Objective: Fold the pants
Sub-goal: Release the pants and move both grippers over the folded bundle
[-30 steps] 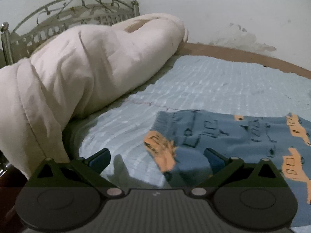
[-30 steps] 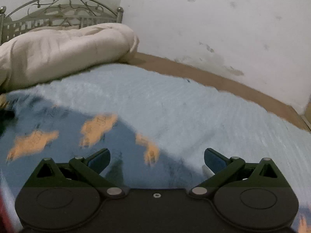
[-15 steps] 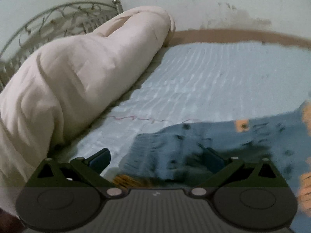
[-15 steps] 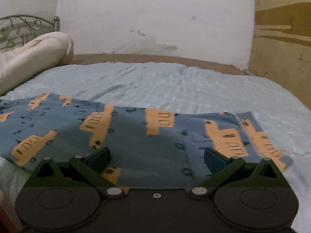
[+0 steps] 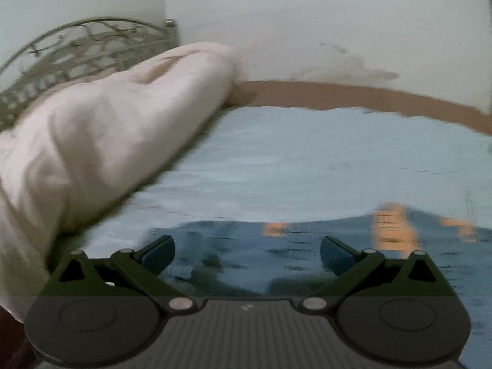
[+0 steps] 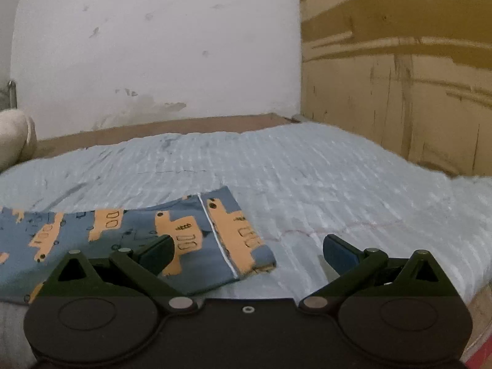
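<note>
The blue pants (image 6: 129, 233) with orange bus prints lie flat on the light blue bed sheet (image 6: 307, 178). In the right wrist view their hem end with a white seam sits just left of centre. My right gripper (image 6: 247, 250) is open and empty, its left finger over the hem, its right finger over bare sheet. In the left wrist view the pants (image 5: 261, 255) are blurred. My left gripper (image 5: 247, 250) is open and empty, low over their left end.
A rolled cream duvet (image 5: 101, 141) lies along the left by the metal headboard (image 5: 77, 49). A brown bed frame edge (image 5: 353, 98) and white wall stand behind. A wooden panel (image 6: 399, 92) rises at the right of the bed.
Both grippers have swung over the pants: the right one panned right to the hem end, the left one shifted over the other end. Both stayed open.
</note>
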Available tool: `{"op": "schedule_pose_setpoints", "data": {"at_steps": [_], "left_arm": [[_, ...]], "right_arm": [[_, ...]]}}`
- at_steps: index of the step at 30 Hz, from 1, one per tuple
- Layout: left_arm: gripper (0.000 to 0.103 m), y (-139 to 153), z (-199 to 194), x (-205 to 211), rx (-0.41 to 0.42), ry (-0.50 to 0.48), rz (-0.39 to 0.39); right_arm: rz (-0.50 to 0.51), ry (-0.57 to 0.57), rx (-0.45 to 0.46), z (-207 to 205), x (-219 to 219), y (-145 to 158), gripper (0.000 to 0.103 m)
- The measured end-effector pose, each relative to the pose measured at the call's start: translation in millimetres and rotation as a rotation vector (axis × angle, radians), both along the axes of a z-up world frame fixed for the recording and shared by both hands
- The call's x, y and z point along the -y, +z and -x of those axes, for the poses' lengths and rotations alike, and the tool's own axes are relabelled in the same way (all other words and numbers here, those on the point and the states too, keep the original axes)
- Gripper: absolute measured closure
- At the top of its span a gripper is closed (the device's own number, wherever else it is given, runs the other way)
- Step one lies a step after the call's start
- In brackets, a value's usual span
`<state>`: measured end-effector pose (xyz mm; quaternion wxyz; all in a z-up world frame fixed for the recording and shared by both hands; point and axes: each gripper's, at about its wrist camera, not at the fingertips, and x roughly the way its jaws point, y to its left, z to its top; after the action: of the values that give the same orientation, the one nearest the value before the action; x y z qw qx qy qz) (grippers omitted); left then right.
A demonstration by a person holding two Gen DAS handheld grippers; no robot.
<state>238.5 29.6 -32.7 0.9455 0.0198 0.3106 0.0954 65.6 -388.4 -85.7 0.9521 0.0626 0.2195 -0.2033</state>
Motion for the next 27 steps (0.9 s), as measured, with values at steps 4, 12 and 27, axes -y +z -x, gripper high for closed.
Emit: {"op": "schedule_pose_setpoints", "data": {"at_steps": [4,12,27], "left_arm": [[0.001,1,15,47,0.002,-0.138,0.107],[0.001,-16,30,126,-0.049,-0.376,0.303],[0.001,-36,11,200,-0.204,-0.451,0.143]], "right_arm": [[-0.128,0.048,0.009,8,16,-2,0.001],[-0.437,0.173,0.035,5,36,-6,0.001],[-0.494,0.004,0.07,-2,50,-13,0.056]]}}
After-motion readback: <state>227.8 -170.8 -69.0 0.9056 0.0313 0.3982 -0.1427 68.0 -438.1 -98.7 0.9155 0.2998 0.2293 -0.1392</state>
